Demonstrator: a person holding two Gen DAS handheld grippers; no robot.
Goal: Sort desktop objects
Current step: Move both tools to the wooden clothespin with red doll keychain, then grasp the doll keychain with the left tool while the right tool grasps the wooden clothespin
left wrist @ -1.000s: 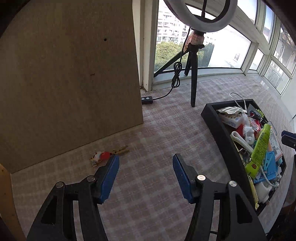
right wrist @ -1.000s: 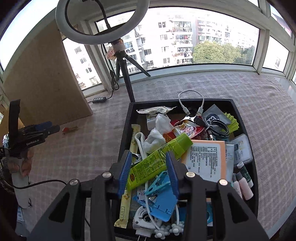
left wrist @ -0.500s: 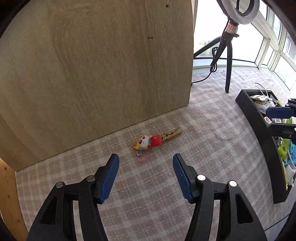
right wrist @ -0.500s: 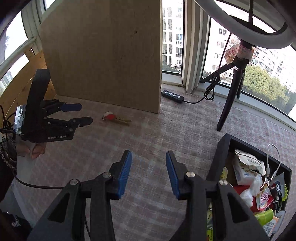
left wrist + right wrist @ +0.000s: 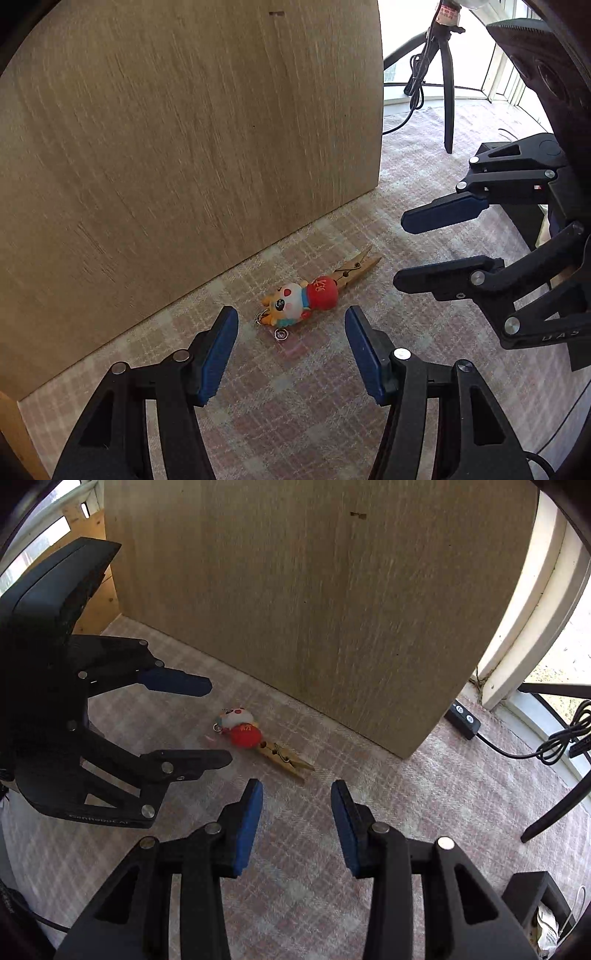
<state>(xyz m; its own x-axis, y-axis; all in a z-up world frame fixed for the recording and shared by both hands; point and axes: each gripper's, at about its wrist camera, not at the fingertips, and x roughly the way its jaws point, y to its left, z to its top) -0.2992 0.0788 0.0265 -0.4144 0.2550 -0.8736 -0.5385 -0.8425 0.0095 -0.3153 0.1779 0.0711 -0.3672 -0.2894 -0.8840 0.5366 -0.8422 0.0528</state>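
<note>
While both jaws are standing apart and empty, the left gripper (image 5: 291,350) is lining up on the toy clothespin (image 5: 314,291) at twelve o'clock, needing descent.

Plaid-cloth surface (image 5: 314,406) w/ toy clothespin (image 5: 317,291) lying flat, wood board (image 5: 184,129) standing behind, black tray corner (image 5: 532,890), tripod leg (image 5: 554,812).

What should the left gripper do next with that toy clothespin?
Probably lower the left gripper a little further and close on the toy clothespin: its jaws are open and empty, the figure's head lies just ahead of them on the checked cloth.
</note>
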